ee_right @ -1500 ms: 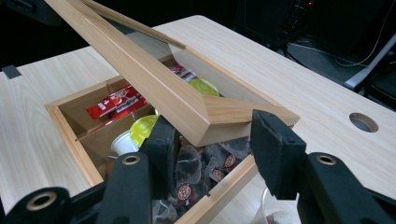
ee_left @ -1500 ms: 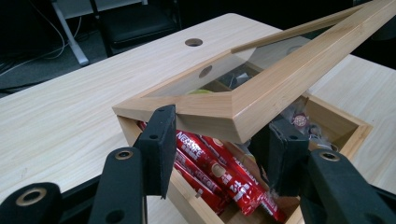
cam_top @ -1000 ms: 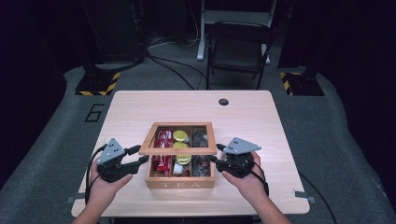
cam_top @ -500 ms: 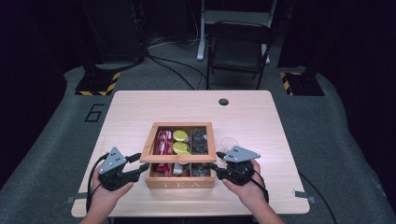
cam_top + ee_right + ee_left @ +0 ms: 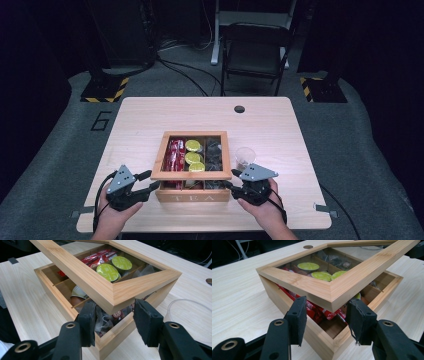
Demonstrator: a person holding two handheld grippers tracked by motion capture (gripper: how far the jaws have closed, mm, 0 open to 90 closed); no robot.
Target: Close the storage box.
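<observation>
A wooden tea box [image 5: 192,196] marked TEA stands near the table's front edge. Its glass-paned lid [image 5: 192,174] hangs tilted a little above it, the front edge raised. My left gripper [image 5: 152,182] is shut on the lid's front left corner [image 5: 312,282], its pads [image 5: 298,315] against the two sides of that corner. My right gripper [image 5: 231,180] is shut on the front right corner [image 5: 87,277] in the same way. Through the gap I see red packets [image 5: 322,312], green-topped capsules [image 5: 107,271] and dark tea bags [image 5: 110,320] in the box [image 5: 274,292] [image 5: 50,287].
A clear plastic cup [image 5: 245,156] [image 5: 190,315] stands just right of the box, close to my right gripper. The table [image 5: 280,130] has a round hole [image 5: 239,108] at the back. A dark chair [image 5: 255,50] stands beyond it.
Both hands have come down and toward the table's front edge with the lid, which now hangs lower and closer over the box.
</observation>
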